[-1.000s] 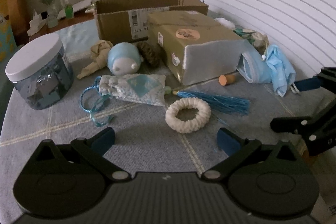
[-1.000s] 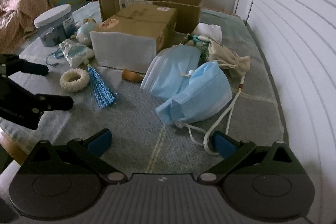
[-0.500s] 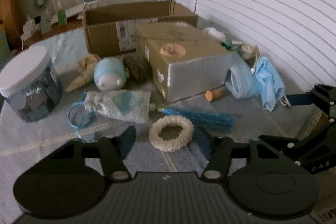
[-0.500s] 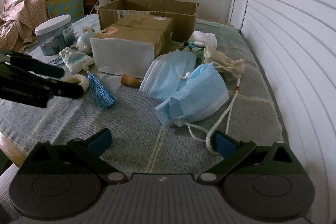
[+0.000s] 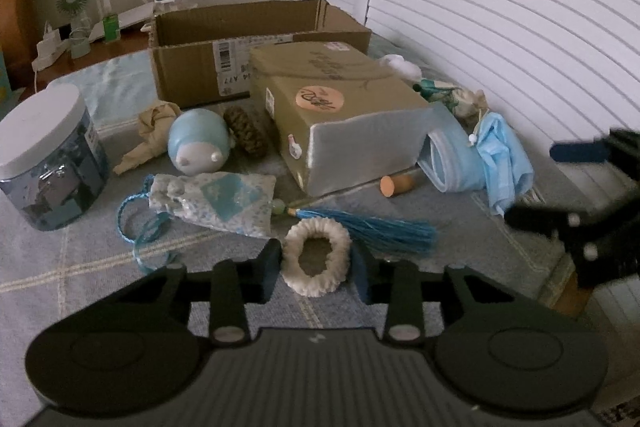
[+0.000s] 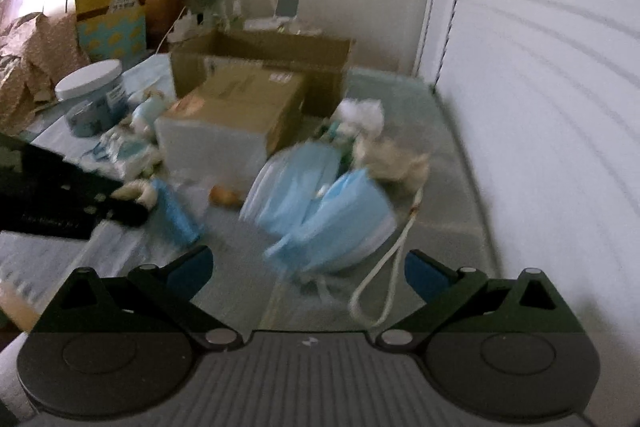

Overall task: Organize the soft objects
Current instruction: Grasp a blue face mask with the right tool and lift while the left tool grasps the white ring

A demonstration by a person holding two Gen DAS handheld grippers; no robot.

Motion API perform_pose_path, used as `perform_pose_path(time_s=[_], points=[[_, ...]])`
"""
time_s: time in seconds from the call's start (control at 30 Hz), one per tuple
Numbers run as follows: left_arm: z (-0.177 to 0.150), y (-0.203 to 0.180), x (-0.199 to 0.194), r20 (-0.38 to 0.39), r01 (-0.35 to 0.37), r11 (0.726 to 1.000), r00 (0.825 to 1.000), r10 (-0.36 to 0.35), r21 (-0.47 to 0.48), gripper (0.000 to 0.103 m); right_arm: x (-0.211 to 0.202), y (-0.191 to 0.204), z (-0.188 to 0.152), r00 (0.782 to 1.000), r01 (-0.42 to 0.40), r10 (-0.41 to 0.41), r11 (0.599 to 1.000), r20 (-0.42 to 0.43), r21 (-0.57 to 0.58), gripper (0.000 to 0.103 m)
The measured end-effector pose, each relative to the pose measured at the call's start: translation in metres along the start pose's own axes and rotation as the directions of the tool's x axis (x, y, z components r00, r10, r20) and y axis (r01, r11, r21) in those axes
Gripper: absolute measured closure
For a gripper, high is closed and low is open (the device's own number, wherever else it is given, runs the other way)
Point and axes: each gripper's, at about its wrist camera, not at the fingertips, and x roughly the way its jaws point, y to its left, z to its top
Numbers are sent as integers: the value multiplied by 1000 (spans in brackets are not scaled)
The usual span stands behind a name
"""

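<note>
A white knitted ring lies on the grey cloth, squeezed oval between the pads of my left gripper, whose jaws are closing on its sides. The same left gripper shows dark at the left of the blurred right wrist view. A patterned sachet with a blue tassel lies just behind the ring. Blue face masks sit ahead of my right gripper, which is open with nothing between its fingers; a white cord loop trails from them. In the left wrist view, the right gripper hangs at the right.
An open cardboard box stands at the back, a closed box in front of it. A white-lidded jar, a blue plush, a brown scrunchie, beige cloth and a cork lie around. Louvred doors line the right.
My left gripper moved forward to the white ring and its jaws came in from wide open onto it, squashing it oval. The right wrist view tilted up and blurred; its jaws stayed open.
</note>
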Motion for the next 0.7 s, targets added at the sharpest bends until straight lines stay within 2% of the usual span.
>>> perform_pose_path(time_s=[0.1,0.23,0.3,0.47,0.57,0.63,0.7], points=[[1,1,0,-4,5,1000,1000,-5,-3,67,9,-7,6,1000,13,-13,1000,-14,3,4],[1,1,1,-5,10,1000,1000,-11,-6,67,19,-13,11,1000,-21,22,999,-19,42,16],[1,1,1,-5,11,1000,1000,-11,1,67,25,-15,14,999,-34,36,998,-31,59,17],[2,2,1,-13,21,1000,1000,-21,7,67,39,-17,16,997,-21,28,996,-74,87,34],[2,3,0,-19,28,999,999,-27,19,68,37,-16,14,997,-11,17,997,-81,80,49],[3,4,-2,-21,34,999,999,-34,31,69,34,-16,14,996,-5,11,997,-84,75,64],[4,3,-4,-21,37,998,999,-36,43,70,30,-15,13,996,7,-1,998,-89,66,74]])
